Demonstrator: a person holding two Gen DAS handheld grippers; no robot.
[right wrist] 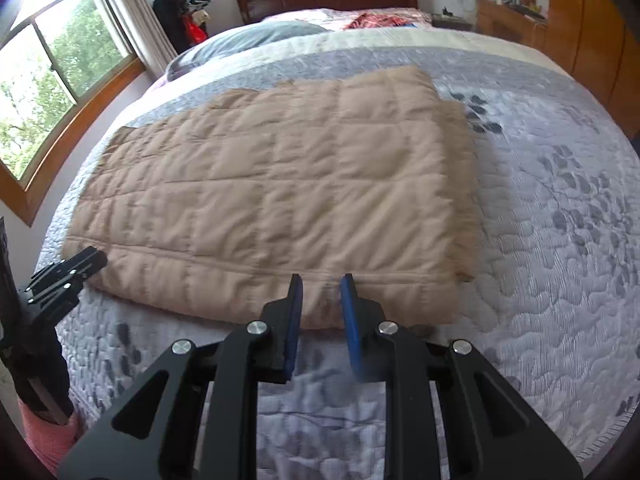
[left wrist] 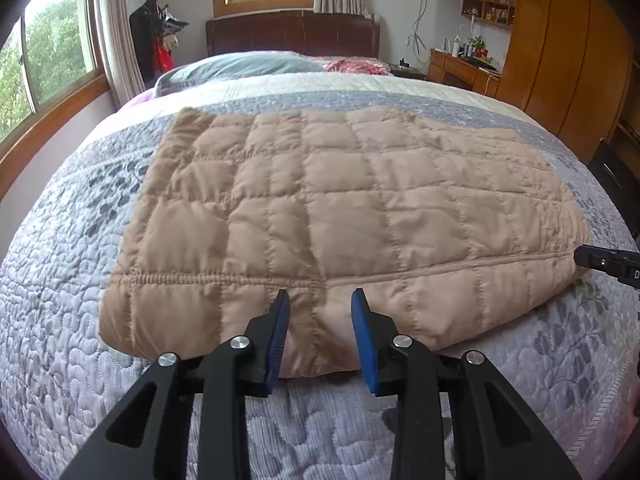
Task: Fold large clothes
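Observation:
A tan quilted jacket [left wrist: 340, 208] lies folded into a flat rectangle on the bed; it also shows in the right wrist view [right wrist: 280, 184]. My left gripper [left wrist: 320, 300] is open and empty, its blue pads [left wrist: 280, 332] over the jacket's near edge. My right gripper [right wrist: 322, 284] is open and empty, at the near edge toward the jacket's right end. The right gripper's tip shows at the right edge of the left wrist view [left wrist: 608, 262]. The left gripper shows at the left of the right wrist view [right wrist: 64, 276].
The bed is covered by a grey leaf-patterned quilt [left wrist: 80, 280]. A grey pillow [left wrist: 240, 66] and a dark wooden headboard [left wrist: 292, 34] are at the far end. Windows [left wrist: 48, 52] stand left, wooden wardrobes [left wrist: 560, 40] right.

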